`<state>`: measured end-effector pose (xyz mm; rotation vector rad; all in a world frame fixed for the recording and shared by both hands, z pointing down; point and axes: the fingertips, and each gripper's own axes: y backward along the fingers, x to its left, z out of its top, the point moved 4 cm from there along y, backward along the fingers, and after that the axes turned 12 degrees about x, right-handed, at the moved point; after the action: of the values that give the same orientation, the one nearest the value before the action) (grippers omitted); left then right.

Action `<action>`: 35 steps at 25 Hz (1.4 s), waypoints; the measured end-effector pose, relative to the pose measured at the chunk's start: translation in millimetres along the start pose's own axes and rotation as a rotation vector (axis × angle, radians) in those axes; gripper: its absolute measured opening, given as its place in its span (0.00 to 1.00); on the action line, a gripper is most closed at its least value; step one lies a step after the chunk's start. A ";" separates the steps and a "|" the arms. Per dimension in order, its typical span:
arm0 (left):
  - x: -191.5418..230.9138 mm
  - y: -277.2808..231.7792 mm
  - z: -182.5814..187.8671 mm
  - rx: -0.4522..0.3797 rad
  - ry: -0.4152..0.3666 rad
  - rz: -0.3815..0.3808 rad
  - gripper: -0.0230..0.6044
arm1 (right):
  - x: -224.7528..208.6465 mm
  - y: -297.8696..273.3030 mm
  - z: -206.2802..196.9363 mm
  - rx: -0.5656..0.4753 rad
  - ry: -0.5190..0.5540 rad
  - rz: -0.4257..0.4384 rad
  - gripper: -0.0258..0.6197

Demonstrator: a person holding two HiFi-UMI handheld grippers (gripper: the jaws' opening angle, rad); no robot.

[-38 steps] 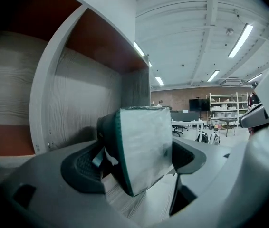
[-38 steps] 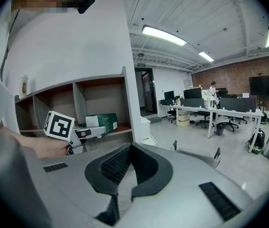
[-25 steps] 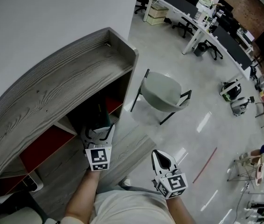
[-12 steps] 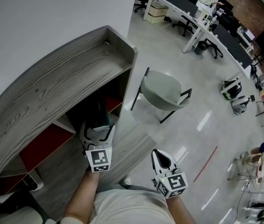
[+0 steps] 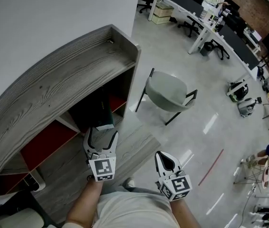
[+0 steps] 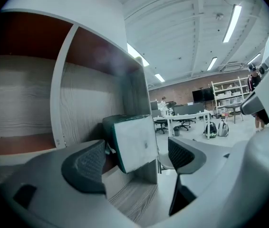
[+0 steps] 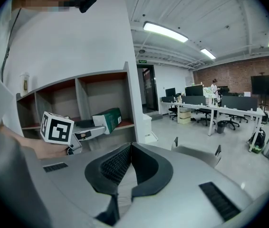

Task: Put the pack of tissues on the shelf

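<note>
Left gripper (image 6: 134, 161) jaws apart; green-white tissue pack (image 6: 132, 144) sits on grey wooden shelf (image 5: 53, 87). Withdraw straight, avoid nudging pack. Right gripper (image 7: 127, 161) clenched, empty.

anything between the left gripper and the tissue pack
Nothing. In the left gripper view, the tissue pack sits on the shelf straight ahead of the open left gripper.

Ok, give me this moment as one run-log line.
left tool: open, at shelf opening | pack of tissues: tilted in shelf compartment, ungripped | right tool: shut, empty, away from shelf
</note>
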<state>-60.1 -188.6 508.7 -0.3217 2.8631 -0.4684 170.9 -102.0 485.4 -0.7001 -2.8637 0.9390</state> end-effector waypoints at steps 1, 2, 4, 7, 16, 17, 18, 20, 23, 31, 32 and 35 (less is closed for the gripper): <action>-1.7 3.1 -1.0 -0.002 -0.001 0.005 0.70 | -0.4 0.9 -0.6 0.000 0.000 -0.001 0.08; -3.7 6.2 -1.8 -0.006 -0.006 0.010 0.67 | -0.5 1.6 -1.2 0.000 -0.001 -0.001 0.08; -7.5 11.6 -2.8 -0.014 -0.019 0.014 0.58 | 0.1 3.3 -2.6 0.000 0.000 -0.001 0.08; -9.6 16.8 -3.0 -0.023 -0.011 0.016 0.40 | 1.6 7.0 -5.7 0.002 0.003 -0.001 0.08; -11.8 3.4 0.1 0.001 0.018 0.032 0.25 | -9.0 22.1 -13.6 0.011 -0.004 -0.029 0.08; -10.4 1.1 0.7 0.004 0.023 0.036 0.24 | -9.6 23.7 -13.9 0.010 -0.004 -0.033 0.08; -9.0 -1.1 1.3 0.006 0.026 0.040 0.22 | -9.8 25.1 -14.5 0.010 -0.004 -0.036 0.08; -5.3 -5.6 1.6 0.015 0.031 0.052 0.21 | -10.7 27.3 -16.0 0.010 -0.005 -0.045 0.08; 2.8 -14.0 0.6 0.031 0.061 0.063 0.21 | -13.0 30.1 -16.8 0.010 -0.006 -0.058 0.08; 9.4 -25.4 4.2 0.036 0.083 0.047 0.24 | -18.0 35.6 -15.3 0.005 -0.010 -0.083 0.08; 9.2 -25.0 4.5 0.036 0.086 0.047 0.24 | -18.2 36.4 -15.1 0.004 -0.011 -0.084 0.08; 8.4 -23.4 5.2 0.041 0.092 0.041 0.24 | -18.1 38.2 -14.4 0.001 -0.012 -0.082 0.08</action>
<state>-62.7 -213.8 510.2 -0.2399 2.9384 -0.5464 205.1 -74.6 477.0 -0.5737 -2.8777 0.9372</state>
